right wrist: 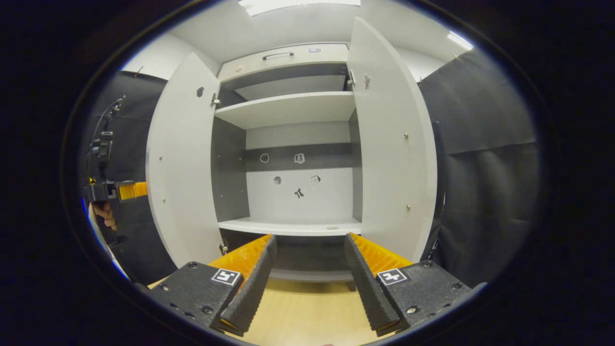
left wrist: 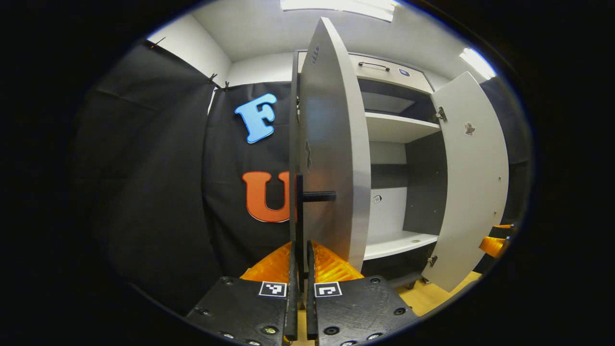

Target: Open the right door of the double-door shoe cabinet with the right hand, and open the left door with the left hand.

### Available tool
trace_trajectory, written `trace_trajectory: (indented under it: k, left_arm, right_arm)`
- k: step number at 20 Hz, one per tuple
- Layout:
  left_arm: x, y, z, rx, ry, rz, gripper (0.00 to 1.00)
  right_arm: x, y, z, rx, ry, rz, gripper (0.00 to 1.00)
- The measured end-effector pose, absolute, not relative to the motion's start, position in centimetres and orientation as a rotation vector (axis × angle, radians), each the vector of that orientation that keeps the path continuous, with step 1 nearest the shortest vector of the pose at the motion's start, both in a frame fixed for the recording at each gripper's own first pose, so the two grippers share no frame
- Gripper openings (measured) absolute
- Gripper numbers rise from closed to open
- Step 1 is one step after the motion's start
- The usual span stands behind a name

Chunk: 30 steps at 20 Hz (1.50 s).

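In the left gripper view, the left gripper [left wrist: 300,269] was closed on the black bar handle [left wrist: 300,216] of the left door [left wrist: 331,144], its 2 fingers pressed close together with the thin vertical bar caught between them. A short black stub [left wrist: 319,196] joined that bar to the door face. The left door stood swung out from the cabinet [left wrist: 399,158], seen almost edge on, so that its pale face ran up the middle of the view. Beyond it the right door [left wrist: 473,182] also stood open, hinged at the far side, with a hinge [left wrist: 441,114] near its top and another near its bottom. Between the 2 doors the upper shelf [left wrist: 399,127] and lower shelf [left wrist: 401,242] showed. A drawer front with a dark handle [left wrist: 374,65] sat across the cabinet's top. Part of the right gripper showed at the far right edge of this view, just beside the right door's lower part.

In the right gripper view, the right gripper [right wrist: 310,269] was wide open and held nothing, its fingers [right wrist: 250,283] spread apart in front of the cabinet's open middle, above the wooden floor [right wrist: 307,312]. Both doors stood open to either side. Small stickers [right wrist: 299,193] dotted the back panel. At the far left, a hand [right wrist: 103,214] held the left gripper beside the left door's outer face.
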<state>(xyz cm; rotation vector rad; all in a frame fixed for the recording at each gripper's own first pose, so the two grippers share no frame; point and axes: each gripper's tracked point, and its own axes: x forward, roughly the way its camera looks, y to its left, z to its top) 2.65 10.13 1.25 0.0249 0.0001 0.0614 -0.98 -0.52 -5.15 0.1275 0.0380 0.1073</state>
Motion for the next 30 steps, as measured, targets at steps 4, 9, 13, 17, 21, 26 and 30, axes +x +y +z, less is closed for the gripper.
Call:
trace_trajectory:
  k: [4,9,13,17,21,26,30]
  left_arm:
    - [2.8,12.5,1.1,-0.021,0.006,0.043,0.00]
    - [2.9,13.5,1.1,-0.058,-0.012,-0.044,0.02]
    - [0.0,13.8,0.2,-0.103,0.016,-0.007,0.05]
    - [-3.2,11.3,-1.3,-0.040,-0.006,0.081,0.00]
    - [-2.4,4.6,-2.7,-0.054,-0.015,-0.008,0.00]
    - [-1.2,-0.1,-2.7,-0.044,-0.042,-0.059,0.00]
    - [-1.0,-1.1,-2.7,-0.092,-0.033,-0.065,0.38]
  right_arm:
    - [-0.8,-0.9,-5.3,0.116,0.045,0.095,0.89]
    - [-1.1,-1.6,-6.0,0.125,0.063,0.078,0.89]
    - [-1.4,-2.1,-6.1,0.113,0.065,0.053,0.89]
    - [-1.5,-2.2,-6.6,0.113,0.073,0.048,0.89]
    - [-1.9,-1.8,-6.3,0.118,0.051,0.056,0.89]
    - [-3.2,-1.9,-6.2,0.105,0.043,0.072,0.89]
    - [-3.7,-2.7,-6.0,0.113,0.034,0.058,0.89]
